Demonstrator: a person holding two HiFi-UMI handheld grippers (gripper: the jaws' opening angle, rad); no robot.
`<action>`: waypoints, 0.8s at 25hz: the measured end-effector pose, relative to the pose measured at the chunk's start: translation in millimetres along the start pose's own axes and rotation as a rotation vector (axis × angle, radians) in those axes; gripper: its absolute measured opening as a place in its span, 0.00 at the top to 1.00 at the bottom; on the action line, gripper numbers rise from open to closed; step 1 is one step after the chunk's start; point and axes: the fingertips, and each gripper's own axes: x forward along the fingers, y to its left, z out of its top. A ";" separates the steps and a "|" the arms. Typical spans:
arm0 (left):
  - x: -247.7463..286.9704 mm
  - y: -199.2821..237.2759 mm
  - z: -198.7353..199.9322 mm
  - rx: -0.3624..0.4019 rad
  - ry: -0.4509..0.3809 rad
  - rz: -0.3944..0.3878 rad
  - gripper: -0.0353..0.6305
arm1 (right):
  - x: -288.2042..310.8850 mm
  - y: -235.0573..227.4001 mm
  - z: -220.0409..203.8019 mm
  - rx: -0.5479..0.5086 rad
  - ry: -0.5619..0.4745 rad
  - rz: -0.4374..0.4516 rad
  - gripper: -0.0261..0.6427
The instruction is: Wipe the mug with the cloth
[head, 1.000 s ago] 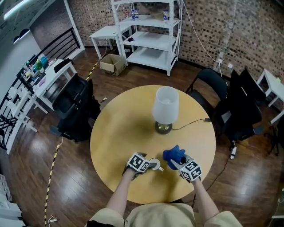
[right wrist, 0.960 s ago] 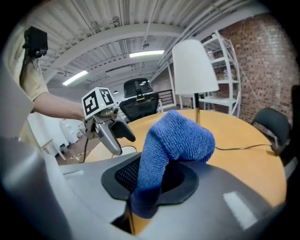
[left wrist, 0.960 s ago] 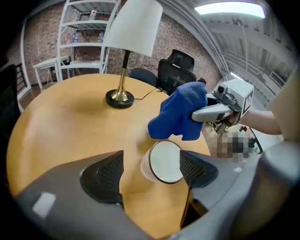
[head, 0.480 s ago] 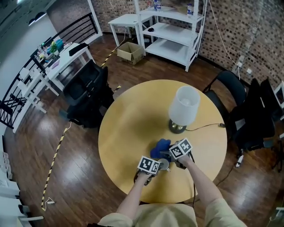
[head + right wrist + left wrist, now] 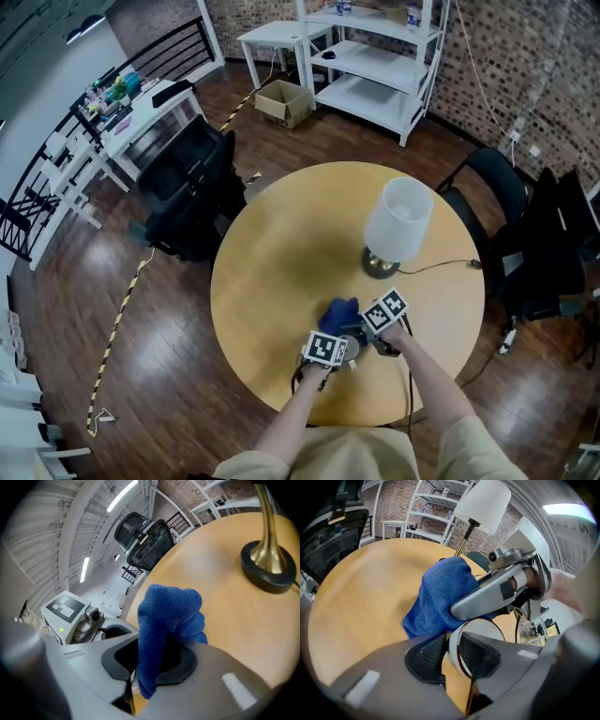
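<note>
**A:** Where is the mug?

**B:** The mug [image 5: 483,631] is at the near side of the round yellow surface [image 5: 281,253], short of the lamp [image 5: 397,221]. My left gripper [image 5: 452,657] has just been closing its jaws. They now pinch the mug's wall, one pad inside and one outside.

**A:** And the cloth?

**B:** The blue cloth [image 5: 168,616] is clenched in my right gripper [image 5: 151,663]. It bunches up above the jaws, just beside the mug's far rim.

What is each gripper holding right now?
Left gripper: jaws have just been closing, now gripping the mug wall.
Right gripper: shut on the blue cloth.
</note>
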 end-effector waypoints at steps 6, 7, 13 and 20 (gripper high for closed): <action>-1.6 2.3 -1.1 -0.008 0.000 0.033 0.85 | -31.7 4.3 -18.4 0.042 -0.161 0.066 0.88; -1.5 2.4 -0.9 -0.003 0.002 0.035 0.84 | -35.4 5.3 -22.7 0.039 -0.180 0.071 0.88; -2.9 8.7 0.2 -0.019 -0.004 0.057 0.84 | -47.3 17.0 -54.7 -0.028 -0.230 0.084 0.88; -3.9 13.5 -0.1 -0.036 -0.004 0.091 0.87 | -32.1 45.9 -90.3 -0.130 -0.224 0.122 0.88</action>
